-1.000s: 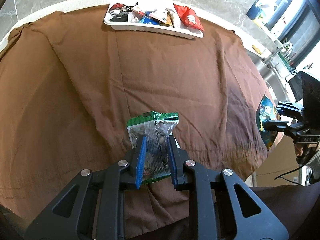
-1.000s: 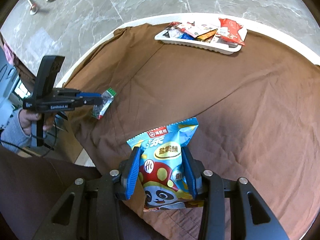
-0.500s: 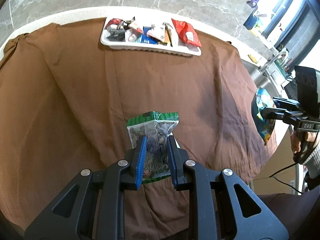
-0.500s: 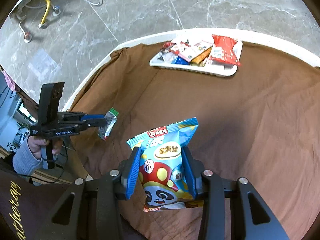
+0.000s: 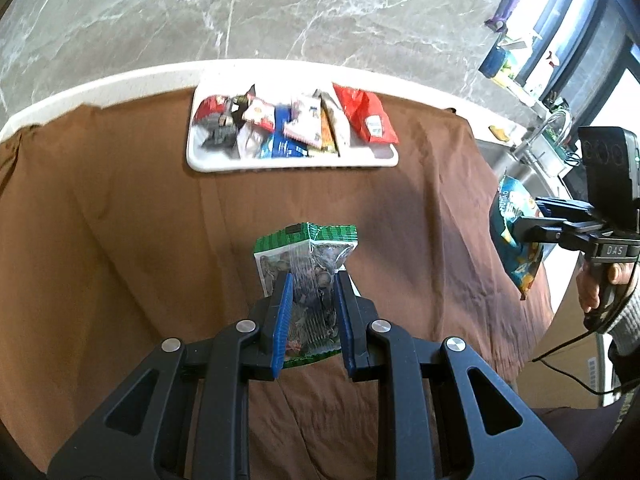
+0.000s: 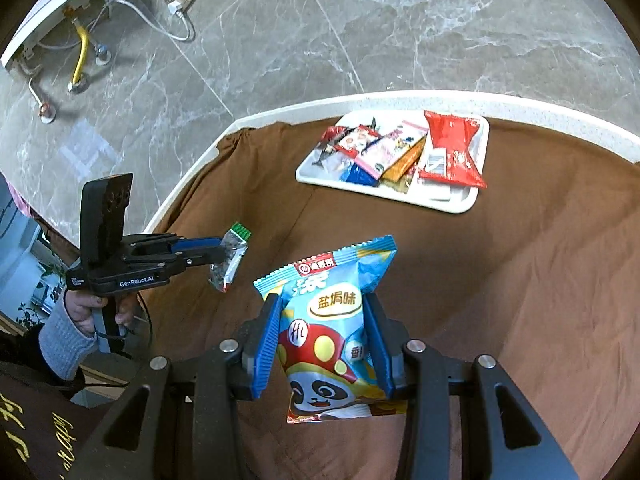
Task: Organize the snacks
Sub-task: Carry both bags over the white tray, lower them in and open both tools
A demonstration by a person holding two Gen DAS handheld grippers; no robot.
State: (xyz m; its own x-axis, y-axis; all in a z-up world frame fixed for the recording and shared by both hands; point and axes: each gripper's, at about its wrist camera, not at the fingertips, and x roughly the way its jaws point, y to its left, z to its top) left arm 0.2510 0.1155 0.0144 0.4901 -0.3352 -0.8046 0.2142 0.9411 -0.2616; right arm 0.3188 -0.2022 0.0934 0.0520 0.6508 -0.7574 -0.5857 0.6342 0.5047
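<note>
My left gripper is shut on a clear snack packet with a green top edge, held in the air above the brown cloth. My right gripper is shut on a blue panda snack bag, also lifted off the cloth. Each gripper shows in the other's view: the left gripper with its green-topped packet at the left, the right gripper with the blue bag at the far right. A white tray at the table's far edge holds several snack packets.
The round table has a white rim and drops to a grey marble floor. A sink and tap stand to the right. A hand in a grey sleeve holds the left tool; pipes and a cable lie on the floor.
Both grippers have risen and drawn back from the table with their packets still held; the tray now sits lower in both views and more floor shows beyond the table.
</note>
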